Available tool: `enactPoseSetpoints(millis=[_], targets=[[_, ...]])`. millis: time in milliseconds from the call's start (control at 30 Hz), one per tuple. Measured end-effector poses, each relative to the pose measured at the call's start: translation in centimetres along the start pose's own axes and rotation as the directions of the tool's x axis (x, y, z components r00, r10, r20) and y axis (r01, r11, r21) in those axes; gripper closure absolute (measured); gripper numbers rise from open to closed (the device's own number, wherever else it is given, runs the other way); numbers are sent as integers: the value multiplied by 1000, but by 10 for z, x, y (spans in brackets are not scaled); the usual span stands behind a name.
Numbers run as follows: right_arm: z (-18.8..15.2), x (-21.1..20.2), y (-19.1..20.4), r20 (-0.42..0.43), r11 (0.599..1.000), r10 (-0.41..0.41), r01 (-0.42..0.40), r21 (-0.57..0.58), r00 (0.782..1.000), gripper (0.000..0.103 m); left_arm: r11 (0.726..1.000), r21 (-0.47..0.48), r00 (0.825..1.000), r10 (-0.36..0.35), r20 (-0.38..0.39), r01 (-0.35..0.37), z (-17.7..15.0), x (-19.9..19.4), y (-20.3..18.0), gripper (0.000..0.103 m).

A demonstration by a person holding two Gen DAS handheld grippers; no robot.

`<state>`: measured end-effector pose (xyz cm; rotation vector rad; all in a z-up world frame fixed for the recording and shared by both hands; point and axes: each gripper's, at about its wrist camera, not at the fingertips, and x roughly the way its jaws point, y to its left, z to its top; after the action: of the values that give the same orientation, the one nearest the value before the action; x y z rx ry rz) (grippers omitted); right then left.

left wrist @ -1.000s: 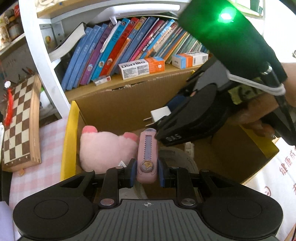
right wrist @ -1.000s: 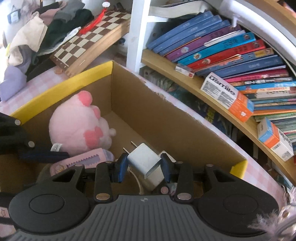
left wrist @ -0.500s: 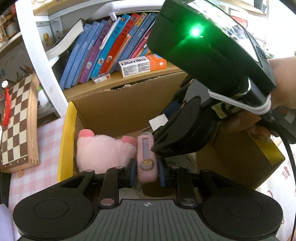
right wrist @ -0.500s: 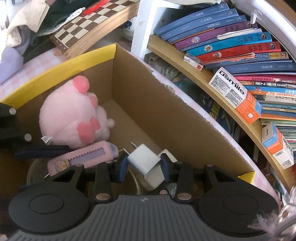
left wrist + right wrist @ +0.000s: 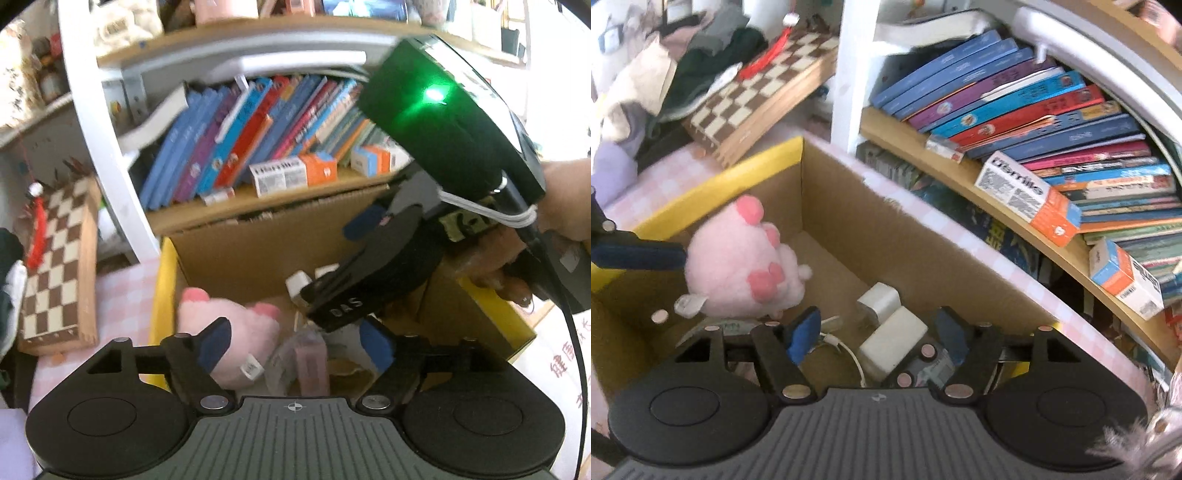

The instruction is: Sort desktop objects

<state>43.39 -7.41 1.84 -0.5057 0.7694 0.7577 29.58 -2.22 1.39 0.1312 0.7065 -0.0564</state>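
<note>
A cardboard box [image 5: 255,251] [image 5: 886,236] with yellow flaps holds a pink plush toy [image 5: 236,339] [image 5: 738,266]. My left gripper [image 5: 295,345] is open above the box; the pink case [image 5: 312,369] lies blurred below it in the box. My right gripper [image 5: 879,332] is open over the box. The white charger plug [image 5: 881,301] and a white adapter block [image 5: 894,343] with a cable lie on the box floor beneath it. The right gripper's body [image 5: 424,221] fills the right of the left wrist view.
A bookshelf with slanted books [image 5: 1015,99] and small cartons [image 5: 1030,199] stands right behind the box. A wooden chessboard [image 5: 55,266] [image 5: 757,92] leans to the left beside a clothes pile [image 5: 665,74]. A pink checked cloth [image 5: 118,288] covers the desk.
Both grippers opened. The pink case dropped from the left gripper into the box. The white charger plug dropped from the right gripper onto the box floor.
</note>
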Motion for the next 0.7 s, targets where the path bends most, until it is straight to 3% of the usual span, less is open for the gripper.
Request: enactPoseSetpoints(millis=[200, 400, 700], targets=[[-7, -45, 2, 125, 997, -18, 9, 72, 992, 25, 999, -40, 996, 34, 78, -31, 3, -32, 6, 17], [-28, -98, 11, 232, 988, -76, 42, 151, 970, 20, 998, -58, 989, 46, 139, -38, -8, -72, 8, 12], [-91, -165, 49, 276, 955, -217, 144, 260, 937, 17, 994, -103, 986, 45, 163, -28, -51, -123, 17, 11]])
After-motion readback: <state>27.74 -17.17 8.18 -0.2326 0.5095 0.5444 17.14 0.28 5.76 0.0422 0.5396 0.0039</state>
